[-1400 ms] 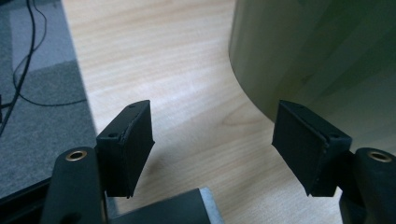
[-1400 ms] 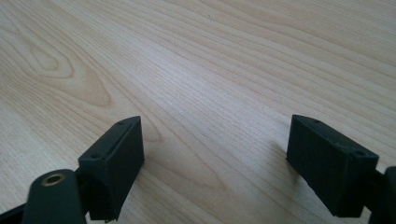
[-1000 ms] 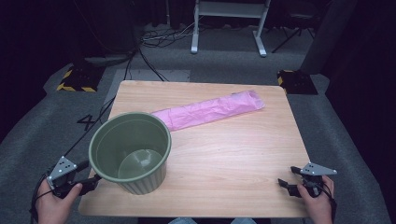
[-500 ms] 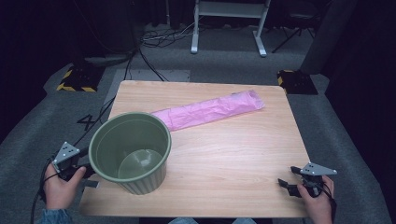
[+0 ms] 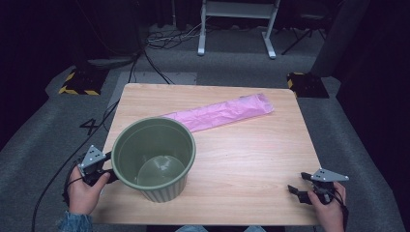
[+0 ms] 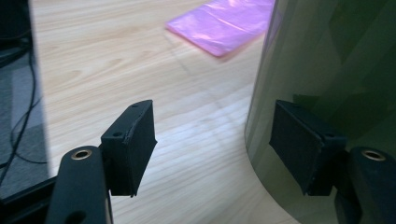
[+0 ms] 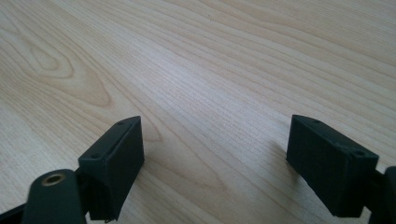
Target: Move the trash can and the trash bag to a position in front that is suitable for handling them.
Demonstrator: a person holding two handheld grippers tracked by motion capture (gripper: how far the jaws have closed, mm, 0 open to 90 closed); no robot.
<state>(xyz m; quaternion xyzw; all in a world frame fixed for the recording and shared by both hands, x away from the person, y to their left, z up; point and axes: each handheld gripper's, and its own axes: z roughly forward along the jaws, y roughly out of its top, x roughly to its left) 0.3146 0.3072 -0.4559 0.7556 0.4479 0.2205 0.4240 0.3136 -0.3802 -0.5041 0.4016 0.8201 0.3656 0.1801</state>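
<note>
A green ribbed bucket (image 5: pixel 153 159) stands upright and empty on the front left of the wooden table (image 5: pixel 251 154). Behind it lies a flat pink plastic bag (image 5: pixel 222 112), running from the bucket toward the back right. My left gripper (image 5: pixel 107 169) is at the bucket's left side, open. In the left gripper view its right jaw lies against the green wall (image 6: pixel 336 70) and its left jaw hangs over bare wood; the pink bag (image 6: pixel 224 25) shows farther off. My right gripper (image 5: pixel 300 186) rests open at the front right edge, over bare wood (image 7: pixel 210 93).
Grey carpet surrounds the table, with black cables (image 5: pixel 154 53) at the back left and a yellow-black striped block (image 5: pixel 77 82). A white frame's legs (image 5: pixel 237 29) stand behind the table. A dark block (image 5: pixel 307 84) sits by the table's back right corner.
My left gripper has moved forward and right, from off the table's front left corner up to the bucket's side. The right gripper, bucket and bag have stayed still.
</note>
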